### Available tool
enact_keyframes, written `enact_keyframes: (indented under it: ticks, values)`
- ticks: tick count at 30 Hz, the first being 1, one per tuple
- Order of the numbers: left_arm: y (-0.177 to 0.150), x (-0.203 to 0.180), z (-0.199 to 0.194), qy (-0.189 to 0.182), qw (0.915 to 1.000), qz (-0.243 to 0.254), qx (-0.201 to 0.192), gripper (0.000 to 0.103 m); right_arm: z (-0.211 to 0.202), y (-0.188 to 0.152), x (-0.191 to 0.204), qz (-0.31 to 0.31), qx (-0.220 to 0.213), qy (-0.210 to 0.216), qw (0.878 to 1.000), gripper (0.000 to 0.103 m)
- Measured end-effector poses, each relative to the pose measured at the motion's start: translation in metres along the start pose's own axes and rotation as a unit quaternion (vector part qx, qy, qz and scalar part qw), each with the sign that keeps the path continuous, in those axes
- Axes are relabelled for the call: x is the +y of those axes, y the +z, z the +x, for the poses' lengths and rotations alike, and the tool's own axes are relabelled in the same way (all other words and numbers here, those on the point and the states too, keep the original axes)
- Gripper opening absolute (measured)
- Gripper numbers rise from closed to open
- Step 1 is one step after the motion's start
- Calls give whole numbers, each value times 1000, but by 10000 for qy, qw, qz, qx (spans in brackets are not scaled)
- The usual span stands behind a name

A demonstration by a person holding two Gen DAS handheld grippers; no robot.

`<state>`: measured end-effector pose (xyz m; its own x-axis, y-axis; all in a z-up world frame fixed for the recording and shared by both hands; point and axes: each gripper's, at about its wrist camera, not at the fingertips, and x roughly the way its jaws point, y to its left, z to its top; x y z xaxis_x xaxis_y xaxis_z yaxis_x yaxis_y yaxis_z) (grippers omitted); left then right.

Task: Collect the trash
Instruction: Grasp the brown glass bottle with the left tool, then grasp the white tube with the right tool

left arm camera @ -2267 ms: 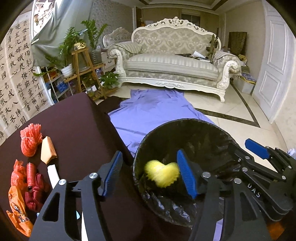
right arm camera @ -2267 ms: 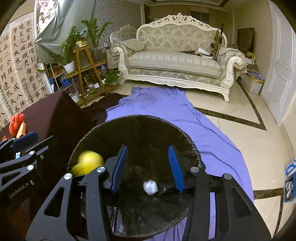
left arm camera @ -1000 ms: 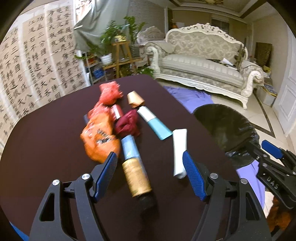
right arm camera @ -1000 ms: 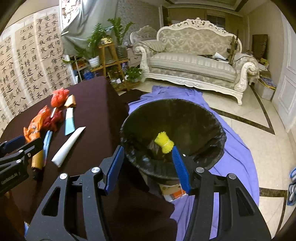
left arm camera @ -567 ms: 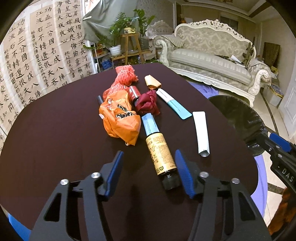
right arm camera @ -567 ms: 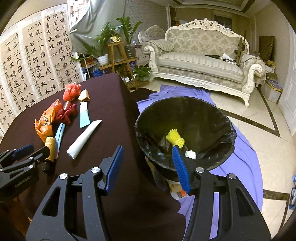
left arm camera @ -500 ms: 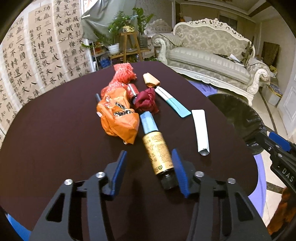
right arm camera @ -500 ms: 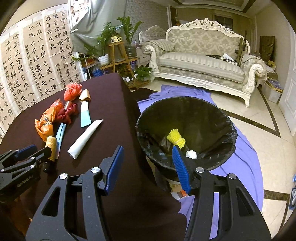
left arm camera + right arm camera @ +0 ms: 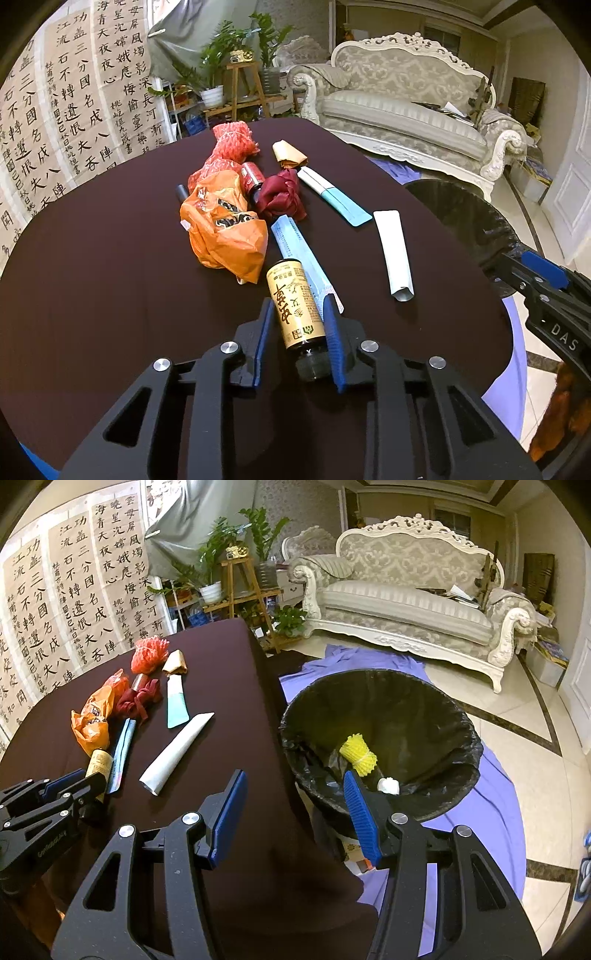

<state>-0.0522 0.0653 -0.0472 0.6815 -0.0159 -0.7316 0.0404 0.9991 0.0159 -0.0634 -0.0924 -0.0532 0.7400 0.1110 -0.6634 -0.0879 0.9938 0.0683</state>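
Observation:
My left gripper is shut on a small brown bottle with a gold label, lying on the dark round table. Beyond it lie a blue packet, an orange bag, a maroon cloth, a red net, a tan wrapper, a teal tube and a white tube. My right gripper is open and empty over the table edge, beside the black-lined bin, which holds a yellow net and a white wad.
The bin stands on a purple sheet on the tiled floor right of the table. A sofa and a plant stand are at the back. Calligraphy sheets hang on the left.
My left gripper swung from over the bin to the table, came down around the brown bottle and closed on it. My right gripper drew back from the bin and stayed open.

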Motion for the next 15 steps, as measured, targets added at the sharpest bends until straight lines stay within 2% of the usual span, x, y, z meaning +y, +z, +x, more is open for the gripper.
enact_keyframes:
  ticks: [3,15]
  values:
    - [0,3,-1,-103,9999,-33,-16,26,2,1,4,-44,17,24,10000,53]
    - [1,4,1,-92,9999,-54,-10,26,6,5,16,-148,48,64,9999,53]
